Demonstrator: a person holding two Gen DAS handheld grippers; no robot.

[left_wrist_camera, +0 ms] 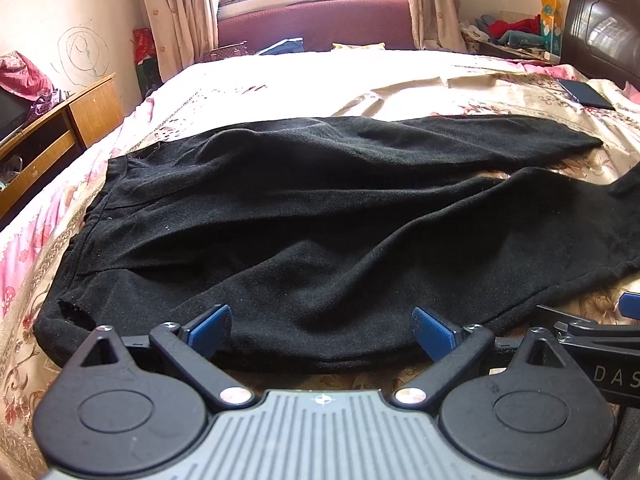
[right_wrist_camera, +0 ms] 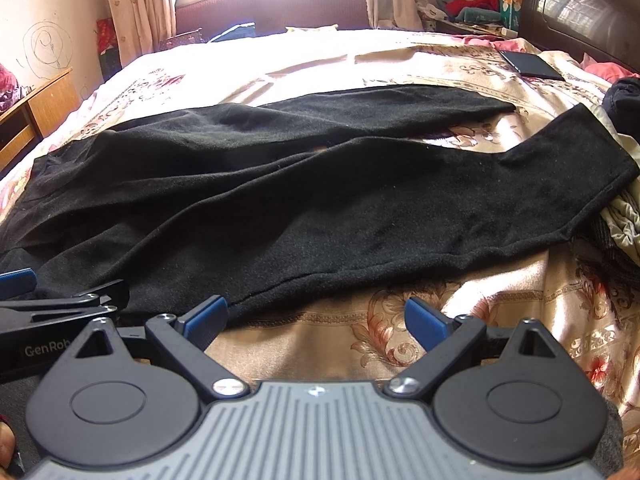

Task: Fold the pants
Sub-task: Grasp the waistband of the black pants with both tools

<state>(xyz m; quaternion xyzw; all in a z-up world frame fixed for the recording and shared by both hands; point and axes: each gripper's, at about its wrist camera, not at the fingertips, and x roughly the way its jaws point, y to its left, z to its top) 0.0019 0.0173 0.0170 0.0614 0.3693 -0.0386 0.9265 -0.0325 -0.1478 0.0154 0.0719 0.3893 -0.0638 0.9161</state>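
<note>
Here my left gripper [left_wrist_camera: 322, 326] has its blue pads spread wide, hanging just at the near hem of the black pants [left_wrist_camera: 320, 216], gripping nothing. My right gripper [right_wrist_camera: 316, 318] is likewise spread and empty, above bare floral bedspread [right_wrist_camera: 500, 292] just beside the pants' near edge. On the neighbouring tool I read "DAS" from the left view and "GenRob" from the right. The pants lie flat across the bed, fuzzy and wrinkled, waist to the left, two legs splayed right with a gap between. A dark phone [right_wrist_camera: 532, 65] lies well beyond, near the headboard [right_wrist_camera: 580, 8].
</note>
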